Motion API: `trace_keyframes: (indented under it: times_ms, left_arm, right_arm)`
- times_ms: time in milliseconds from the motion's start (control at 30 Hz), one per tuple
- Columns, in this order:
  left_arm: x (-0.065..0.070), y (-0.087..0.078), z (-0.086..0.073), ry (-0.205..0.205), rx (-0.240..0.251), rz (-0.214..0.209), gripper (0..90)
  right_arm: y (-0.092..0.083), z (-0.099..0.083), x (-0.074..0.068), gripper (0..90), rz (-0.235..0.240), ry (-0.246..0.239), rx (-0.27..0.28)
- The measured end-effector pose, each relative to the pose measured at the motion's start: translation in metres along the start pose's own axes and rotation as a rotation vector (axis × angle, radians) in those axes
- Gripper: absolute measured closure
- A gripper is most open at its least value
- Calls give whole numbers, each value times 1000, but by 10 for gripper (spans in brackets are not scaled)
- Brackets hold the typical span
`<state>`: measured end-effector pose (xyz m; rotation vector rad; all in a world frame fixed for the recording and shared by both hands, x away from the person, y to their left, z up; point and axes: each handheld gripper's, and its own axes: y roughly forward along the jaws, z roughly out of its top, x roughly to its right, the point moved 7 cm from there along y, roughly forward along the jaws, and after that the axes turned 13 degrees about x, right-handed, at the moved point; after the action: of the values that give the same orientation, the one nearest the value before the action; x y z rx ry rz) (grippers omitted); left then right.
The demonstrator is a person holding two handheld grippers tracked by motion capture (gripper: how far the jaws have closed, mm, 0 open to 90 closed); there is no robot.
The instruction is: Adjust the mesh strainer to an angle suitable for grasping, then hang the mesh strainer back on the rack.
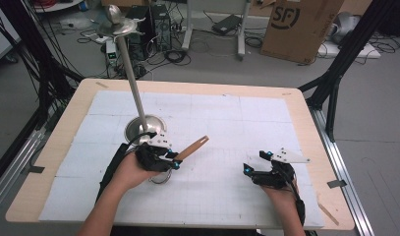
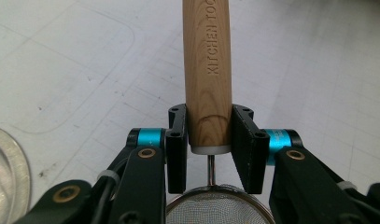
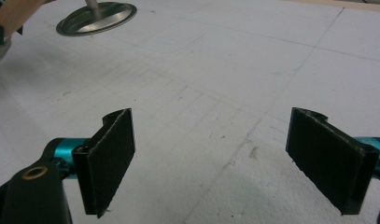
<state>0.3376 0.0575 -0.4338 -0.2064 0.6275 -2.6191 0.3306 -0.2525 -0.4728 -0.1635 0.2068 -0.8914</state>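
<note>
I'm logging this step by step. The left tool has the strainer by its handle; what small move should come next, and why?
Probably raise the strainer toward the hooks atop the metal stand. The left tool is shut on the wooden handle's end by the mesh, the free end points away, and the stand's base is right beside it. The right tool is open, holding nothing, so it needn't move.
</note>
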Motion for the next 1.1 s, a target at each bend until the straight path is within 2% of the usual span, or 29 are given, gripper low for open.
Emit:
trace_keyframes:
  times_ms: [133,200,400,700,1100]
  left_arm:
    - [-1,-11,2,-14,76,0,688]
    - [-2,-12,3,-5,101,1,689]
    - [-2,-14,4,-9,130,1,688]
    - [-5,-11,3,-3,135,2,689]
    - [-6,-20,2,-10,151,18,689]
  right_arm:
    - [1,-1,0,146,-1,-4,-4]
    - [1,-1,-1,146,-1,-3,-9]
    - [0,0,0,146,-7,-4,-6]
    - [0,-1,-2,146,-2,-8,-12]
    - [-1,3,-2,146,2,4,4]
